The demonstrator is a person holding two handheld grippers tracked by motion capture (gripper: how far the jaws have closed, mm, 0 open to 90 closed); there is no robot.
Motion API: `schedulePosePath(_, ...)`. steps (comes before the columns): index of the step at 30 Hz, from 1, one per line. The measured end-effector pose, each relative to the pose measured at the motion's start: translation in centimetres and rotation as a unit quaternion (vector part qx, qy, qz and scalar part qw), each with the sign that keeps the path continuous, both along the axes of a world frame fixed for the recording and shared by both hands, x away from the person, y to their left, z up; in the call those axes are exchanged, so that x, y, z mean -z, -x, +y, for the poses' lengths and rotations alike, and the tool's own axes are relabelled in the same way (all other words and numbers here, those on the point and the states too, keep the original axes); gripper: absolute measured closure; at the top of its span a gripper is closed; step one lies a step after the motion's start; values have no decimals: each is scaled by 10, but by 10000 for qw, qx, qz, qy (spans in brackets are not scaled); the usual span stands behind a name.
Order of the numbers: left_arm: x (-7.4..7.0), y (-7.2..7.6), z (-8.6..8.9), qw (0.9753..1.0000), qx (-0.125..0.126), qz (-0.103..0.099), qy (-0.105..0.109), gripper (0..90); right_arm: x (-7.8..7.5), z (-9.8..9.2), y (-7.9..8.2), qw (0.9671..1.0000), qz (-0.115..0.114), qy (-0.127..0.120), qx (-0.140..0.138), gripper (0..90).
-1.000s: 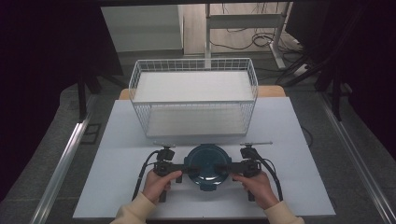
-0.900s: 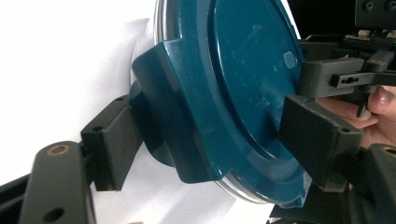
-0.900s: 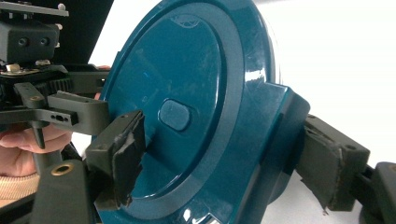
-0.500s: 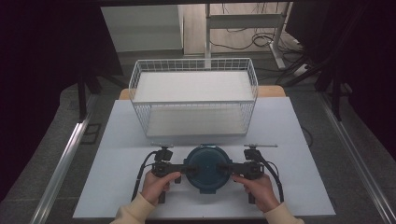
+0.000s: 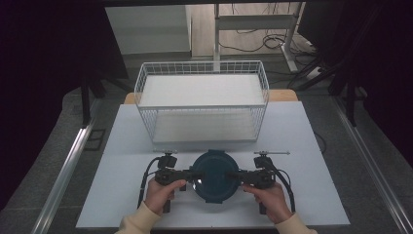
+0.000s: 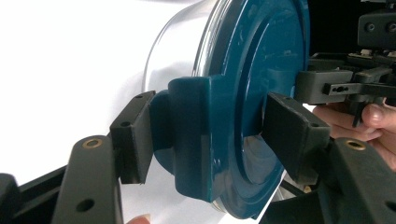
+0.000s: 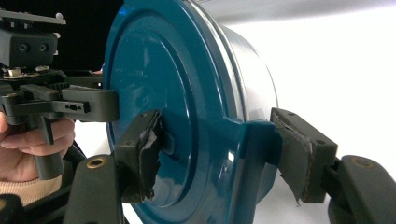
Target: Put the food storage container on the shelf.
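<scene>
A round glass container with a dark teal plastic lid [image 5: 214, 176] sits at the tabletop's [image 5: 122, 146] near edge. The left gripper [image 6: 205, 140] and right gripper [image 7: 219, 149] each pinch a lid latch tab. It likely handles heavy, rigid, breakable; the tabs offer firmer purchase than slick glass.

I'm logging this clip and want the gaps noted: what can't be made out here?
- What is in the container: its teal lid hides it in the high view and both gripper views.
- The basket's near floor, high view: blurred behind its front mesh.
- Whether the container rests on the table or is lifted: not settled by any view.
</scene>
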State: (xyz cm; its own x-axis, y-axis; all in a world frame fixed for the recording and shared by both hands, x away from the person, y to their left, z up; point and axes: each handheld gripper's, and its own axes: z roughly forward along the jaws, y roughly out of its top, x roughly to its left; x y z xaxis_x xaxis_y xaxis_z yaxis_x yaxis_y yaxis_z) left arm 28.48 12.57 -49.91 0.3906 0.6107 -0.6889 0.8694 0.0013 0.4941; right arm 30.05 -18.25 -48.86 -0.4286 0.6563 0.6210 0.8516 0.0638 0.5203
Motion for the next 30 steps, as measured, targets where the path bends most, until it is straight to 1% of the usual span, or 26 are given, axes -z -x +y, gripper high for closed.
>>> schedulePosePath(2,-1,1,1,10000,-4,-25,-2,369,-1,1,0,10000,-36,-26,7,358)
schedulePosePath(4,-4,2,1,10000,-5,-52,7,369,-3,2,1,9999,-113,-3,-12,358)
schedulePosePath(5,-4,2,1,10000,-5,-52,7,369,-3,2,1,9999,-113,-3,-12,358)
schedulePosePath(6,-7,3,1,9999,19,-114,-10,369,-6,2,2,9998,-201,8,-34,358)
schedulePosePath(8,-10,4,2,9998,17,-176,-25,369,-9,2,3,9996,-270,5,-52,358)
schedulePosePath(9,-10,4,2,9998,17,-176,-25,370,-11,2,3,9995,-307,3,-67,358)
schedulePosePath(12,-18,5,4,9995,6,-314,-33,373,-16,3,4,9991,-419,-23,-89,358)
schedulePosePath(15,-24,5,6,9993,9,-379,-35,374,-22,5,4,9984,-544,-14,-128,358)
schedulePosePath(17,-25,5,6,9992,10,-399,-45,374,-24,6,4,9983,-572,-4,-139,358)
schedulePosePath(21,-34,2,10,9988,-6,-489,-68,374,-32,10,0,9974,-688,9,-190,359)
schedulePosePath(28,-47,-8,14,9985,-19,-550,29,375,-50,15,-9,9959,-873,97,-210,359)
schedulePosePath(29,-47,-8,14,9985,-19,-550,29,375,-54,15,-10,9957,-888,110,-218,359)
schedulePosePath(30,-52,-11,15,9984,-26,-571,52,375,-57,16,-12,9955,-908,124,-227,359)
